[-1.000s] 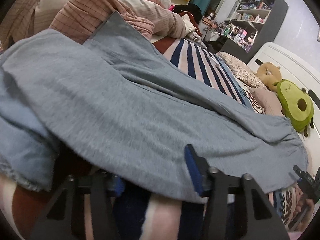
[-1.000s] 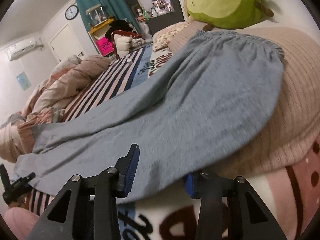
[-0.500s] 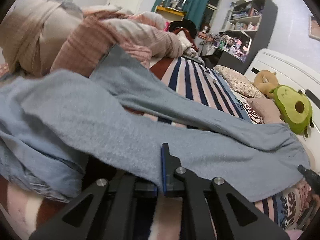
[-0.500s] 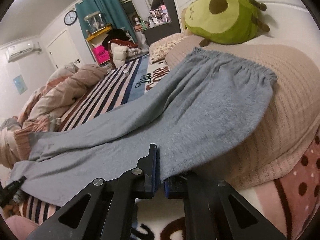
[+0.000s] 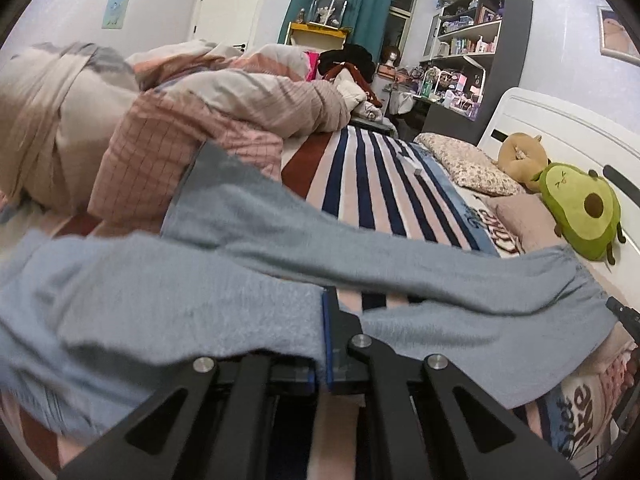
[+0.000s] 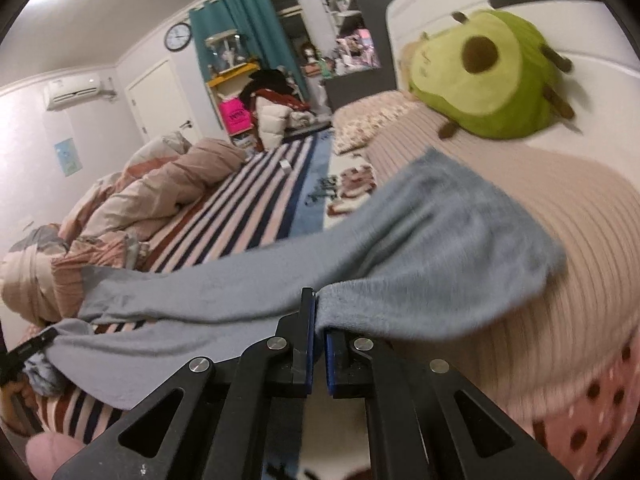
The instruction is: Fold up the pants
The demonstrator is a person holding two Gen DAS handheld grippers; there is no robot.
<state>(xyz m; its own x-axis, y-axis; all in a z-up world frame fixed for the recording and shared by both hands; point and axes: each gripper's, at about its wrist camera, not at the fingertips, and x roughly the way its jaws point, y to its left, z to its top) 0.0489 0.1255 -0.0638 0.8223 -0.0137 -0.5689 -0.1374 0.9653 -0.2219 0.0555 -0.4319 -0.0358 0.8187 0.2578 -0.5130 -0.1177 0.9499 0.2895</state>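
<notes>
Grey-blue pants (image 5: 168, 300) stretch across the striped bed, lifted along their near edge. My left gripper (image 5: 325, 320) is shut on the near leg's edge, cloth pinched between its blue pads. In the right wrist view the same pants (image 6: 432, 240) hang from my right gripper (image 6: 318, 320), which is shut on the edge near the waist; the waistband end lies on a beige ribbed pillow (image 6: 560, 200). The far leg trails back toward the heaped quilt. At the left edge of the right wrist view the left gripper (image 6: 36, 346) holds the leg end.
A striped blanket (image 5: 372, 184) covers the bed. A heaped pink quilt (image 5: 208, 112) lies at the far left. An avocado plush (image 5: 580, 208) and a brown plush sit by the white headboard. Shelves and a teal curtain stand behind the bed.
Both grippers went from open around the pants' near edge to shut on it, then rose, lifting the cloth off the bed so the striped blanket shows underneath.
</notes>
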